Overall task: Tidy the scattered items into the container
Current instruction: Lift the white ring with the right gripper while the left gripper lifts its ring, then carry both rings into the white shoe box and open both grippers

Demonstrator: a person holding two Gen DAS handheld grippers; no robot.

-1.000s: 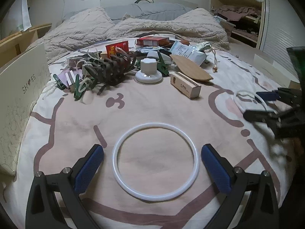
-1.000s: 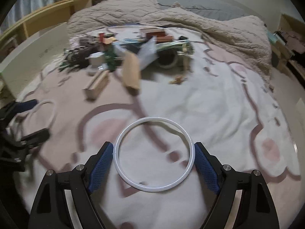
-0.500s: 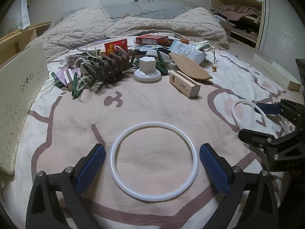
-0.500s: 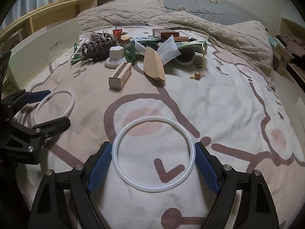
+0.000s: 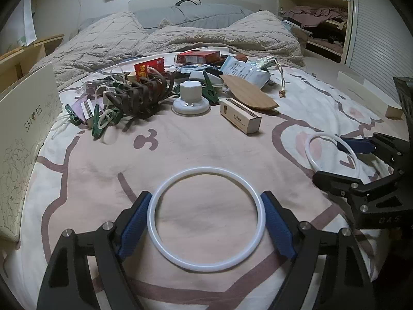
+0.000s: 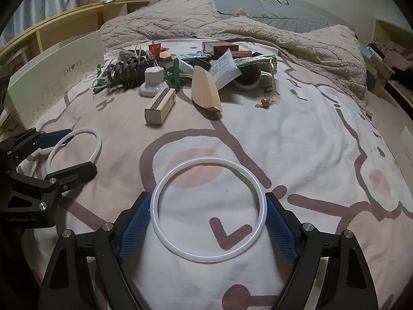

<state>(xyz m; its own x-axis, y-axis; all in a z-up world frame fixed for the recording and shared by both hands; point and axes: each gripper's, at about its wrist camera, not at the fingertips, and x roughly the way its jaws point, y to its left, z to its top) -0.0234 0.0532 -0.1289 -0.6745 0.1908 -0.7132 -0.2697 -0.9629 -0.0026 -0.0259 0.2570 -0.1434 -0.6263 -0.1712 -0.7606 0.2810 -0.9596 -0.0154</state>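
Each hand-held gripper is clamped on a white ring across its width: the left hand-held gripper [image 5: 206, 228] grips the left ring [image 5: 206, 175], the right hand-held gripper [image 6: 207, 226] the right ring [image 6: 207, 166], presumably carried for boxing. The scattered pile [image 5: 180, 82] sits upper centre on the bed [image 5: 103, 170]; the shoe box [image 5: 23, 134] stands at the left edge.

Beige blanket [image 5: 180, 36] & grey pillow [image 5: 191, 13] behind; wood shelf [image 6: 77, 23] left.

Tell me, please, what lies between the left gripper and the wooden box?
Only bare bedsheet, in the left wrist view; the left gripper itself grips a ring.
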